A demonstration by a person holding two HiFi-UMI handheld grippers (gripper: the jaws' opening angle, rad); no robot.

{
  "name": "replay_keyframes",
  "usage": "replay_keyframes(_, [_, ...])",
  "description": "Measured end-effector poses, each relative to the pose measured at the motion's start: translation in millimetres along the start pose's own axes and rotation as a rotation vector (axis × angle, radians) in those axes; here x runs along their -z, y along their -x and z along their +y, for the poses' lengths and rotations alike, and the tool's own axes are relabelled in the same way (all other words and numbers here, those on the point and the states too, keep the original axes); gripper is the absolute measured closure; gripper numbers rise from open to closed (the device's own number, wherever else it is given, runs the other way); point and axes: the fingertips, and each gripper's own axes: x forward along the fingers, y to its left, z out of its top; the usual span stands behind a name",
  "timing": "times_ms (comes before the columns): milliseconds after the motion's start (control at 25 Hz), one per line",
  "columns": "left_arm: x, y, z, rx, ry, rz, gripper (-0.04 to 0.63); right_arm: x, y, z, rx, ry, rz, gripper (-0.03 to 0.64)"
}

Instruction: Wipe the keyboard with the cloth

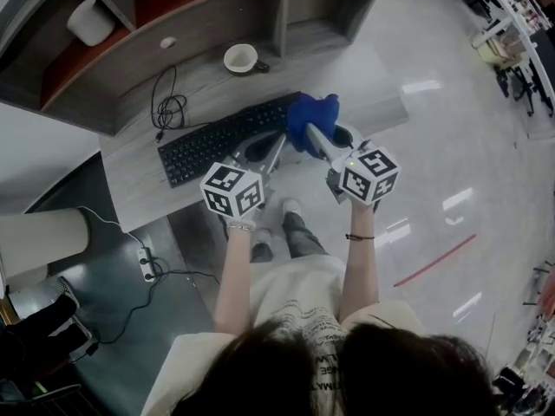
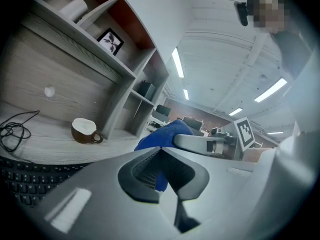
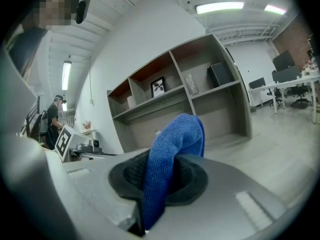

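Observation:
The black keyboard [image 1: 217,139] lies slantwise on the grey desk [image 1: 139,189]; its keys [image 2: 20,176] show at the lower left of the left gripper view. A blue cloth [image 1: 310,118] hangs over the keyboard's right end, and my right gripper [image 1: 323,137] is shut on it. In the right gripper view the cloth [image 3: 177,134] rises out from between the closed jaws [image 3: 172,160]. My left gripper [image 1: 276,142] sits just left of the cloth above the keyboard's right end, its jaws shut [image 2: 160,151]. Blue cloth [image 2: 162,136] shows right behind its tips and through the gap below them.
A brown cup [image 1: 242,59] with a white inside stands on the desk behind the keyboard. A coiled black cable [image 1: 169,107] lies at the keyboard's far left. Shelving [image 1: 208,7] backs the desk. A power strip [image 1: 147,265] lies on the floor.

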Motion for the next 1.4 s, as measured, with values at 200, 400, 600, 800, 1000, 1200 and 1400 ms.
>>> replay_keyframes(200, [-1.9,-14.2,0.5,-0.018,0.009,-0.005,0.591,-9.1,-1.7,-16.8,-0.014,0.009,0.006,0.558])
replay_keyframes(400, [-2.3,-24.0,1.2,-0.040,0.015,-0.011,0.591,-11.2,-3.8,-31.3,-0.027,0.005,0.015,0.558])
replay_keyframes(600, [-3.0,-31.5,3.5,-0.064,0.025,-0.020,0.591,-7.6,-6.7,-45.2,-0.029,0.013,0.046,0.558])
replay_keyframes(800, [-4.2,-40.4,3.1,-0.079,0.037,-0.027,0.591,-10.1,-8.4,-63.9,-0.018,0.032,0.067,0.558])
replay_keyframes(1000, [-3.6,-48.5,6.4,-0.088,0.045,-0.022,0.591,-8.8,-14.0,-79.2,-0.009,0.049,0.096,0.558])
replay_keyframes(1200, [1.2,-57.4,10.0,-0.088,0.066,-0.009,0.592,2.4,-23.6,-87.7,-0.012,0.056,0.140,0.558])
replay_keyframes(1400, [14.9,-59.7,15.4,-0.094,0.110,0.007,0.591,19.6,-33.4,-89.4,-0.021,0.045,0.188,0.558])
